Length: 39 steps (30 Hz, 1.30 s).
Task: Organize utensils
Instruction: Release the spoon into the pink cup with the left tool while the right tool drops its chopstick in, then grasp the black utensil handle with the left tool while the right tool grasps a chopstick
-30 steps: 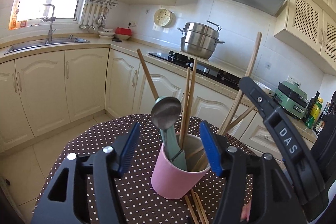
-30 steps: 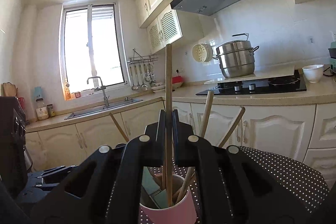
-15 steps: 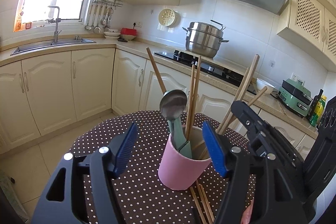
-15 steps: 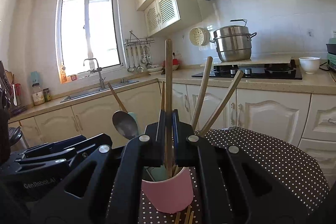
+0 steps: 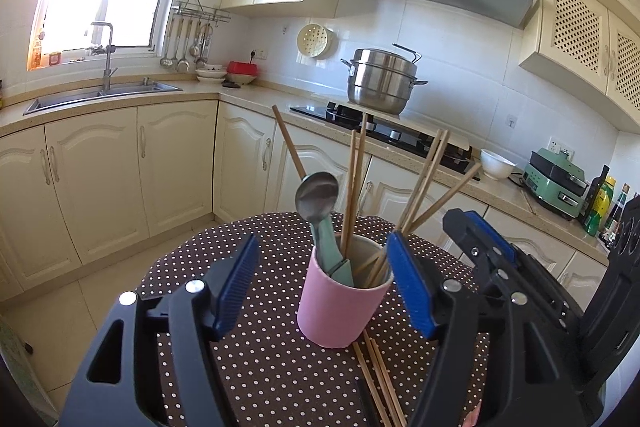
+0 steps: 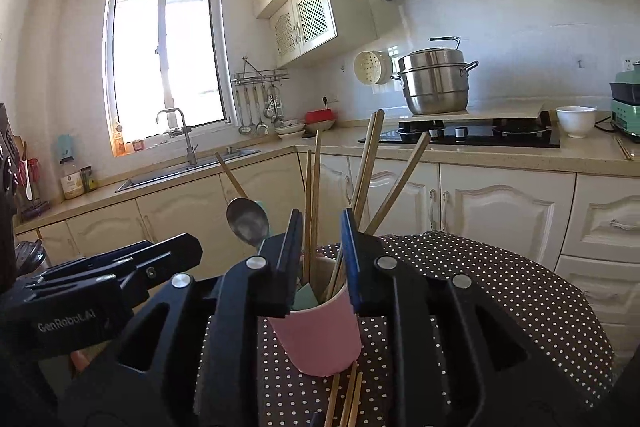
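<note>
A pink cup [image 5: 340, 307] stands on the dotted table and holds several wooden chopsticks [image 5: 354, 187] and a metal spoon [image 5: 316, 193] with a green handle. My left gripper [image 5: 322, 279] is open, its blue pads on either side of the cup without touching it. My right gripper [image 6: 318, 259] is open and empty just above the cup [image 6: 316, 335], its jaws a little apart around the chopsticks [image 6: 312, 195] standing in it. Several more chopsticks [image 5: 376, 379] lie on the table in front of the cup.
The round table [image 5: 260, 367] has a brown cloth with white dots. Cream kitchen cabinets [image 5: 120, 167] run behind it, with a sink [image 5: 100, 95], a hob and a steel steamer pot [image 5: 380, 79]. The right gripper's body shows in the left wrist view [image 5: 520, 287].
My right gripper has opened and let go of the chopstick, which now stands in the cup. Both grippers have drawn back a little from the cup.
</note>
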Available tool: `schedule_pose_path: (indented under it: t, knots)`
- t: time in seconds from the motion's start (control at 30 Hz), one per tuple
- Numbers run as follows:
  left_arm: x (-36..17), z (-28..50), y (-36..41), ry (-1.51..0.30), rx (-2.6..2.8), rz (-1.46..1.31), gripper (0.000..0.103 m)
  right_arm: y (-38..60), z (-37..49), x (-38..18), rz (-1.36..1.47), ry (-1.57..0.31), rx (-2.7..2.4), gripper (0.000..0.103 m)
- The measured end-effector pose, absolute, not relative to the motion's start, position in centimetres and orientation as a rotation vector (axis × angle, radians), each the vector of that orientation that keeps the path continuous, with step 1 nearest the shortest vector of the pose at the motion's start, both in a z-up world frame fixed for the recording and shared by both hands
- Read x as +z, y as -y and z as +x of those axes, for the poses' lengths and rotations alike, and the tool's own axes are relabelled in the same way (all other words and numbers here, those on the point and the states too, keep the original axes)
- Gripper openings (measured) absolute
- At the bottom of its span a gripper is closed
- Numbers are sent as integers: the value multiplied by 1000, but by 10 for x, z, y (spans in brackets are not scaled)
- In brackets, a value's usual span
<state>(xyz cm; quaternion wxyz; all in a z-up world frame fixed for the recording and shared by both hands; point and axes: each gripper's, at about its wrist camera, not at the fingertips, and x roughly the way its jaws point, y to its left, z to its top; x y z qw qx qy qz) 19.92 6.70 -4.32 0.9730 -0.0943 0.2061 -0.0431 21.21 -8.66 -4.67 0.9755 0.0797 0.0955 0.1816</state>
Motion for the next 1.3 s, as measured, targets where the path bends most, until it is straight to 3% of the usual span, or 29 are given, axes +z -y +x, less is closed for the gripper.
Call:
schedule_pose_path:
  t: [0.2,0.33,0.4,0.63,1.3]
  knots:
    - [-36,183,-56,-404,-104,-176,66,103,192,-42,172,-183,349,23]
    - [-34,172,-50,-405,-114,-165,66,115,179,-39,183,-174,333,34]
    - [-33,166,-46,-404,-117,-157,66,119,173,-38,184,-168,321,45]
    - [-40,154,-36,-457,-140,-144,66,138,156,-40,188,-185,296,51]
    - [-157,189,-12,-1050,-140,-62,66,160,175,-105,176,-572,268,60]
